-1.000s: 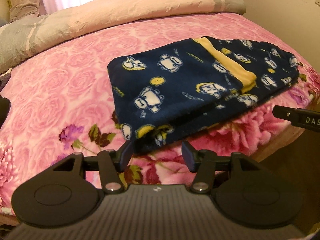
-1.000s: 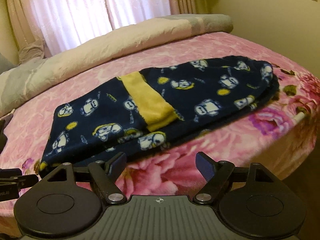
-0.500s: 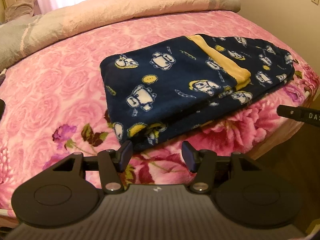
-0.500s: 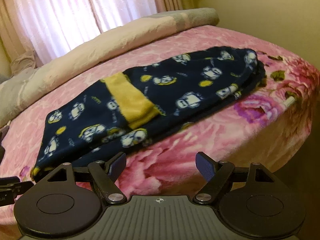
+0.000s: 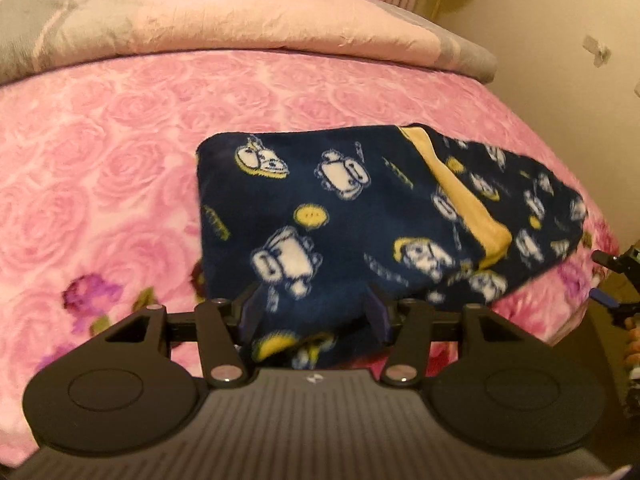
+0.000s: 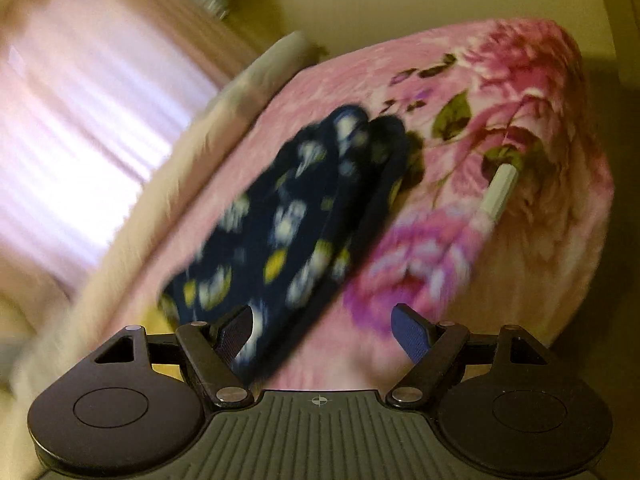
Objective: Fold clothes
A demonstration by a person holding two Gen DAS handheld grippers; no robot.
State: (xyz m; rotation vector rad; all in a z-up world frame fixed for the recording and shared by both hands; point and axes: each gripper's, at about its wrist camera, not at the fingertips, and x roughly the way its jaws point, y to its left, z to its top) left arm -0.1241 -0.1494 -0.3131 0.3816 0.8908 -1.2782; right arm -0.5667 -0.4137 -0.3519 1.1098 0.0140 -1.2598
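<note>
A folded navy fleece garment [image 5: 344,220] with white cartoon figures and a yellow band lies on the pink floral bed. My left gripper [image 5: 314,314] is open, its jaws straddling the garment's near left corner. My right gripper [image 6: 326,330] is open and empty, tilted over the garment's right end [image 6: 304,216]; its view is blurred. The right gripper also shows at the left wrist view's right edge [image 5: 618,280].
A pink and grey duvet roll [image 5: 224,28] lies along the far side of the bed. The bed's front right corner [image 6: 560,184] drops off to the floor. A white tube [image 6: 498,192] sticks out at that corner. Curtains [image 6: 80,120] hang behind.
My left gripper has moved forward so its jaws now straddle the garment's near corner. My right gripper has swung right and tilted, now facing the garment's right end.
</note>
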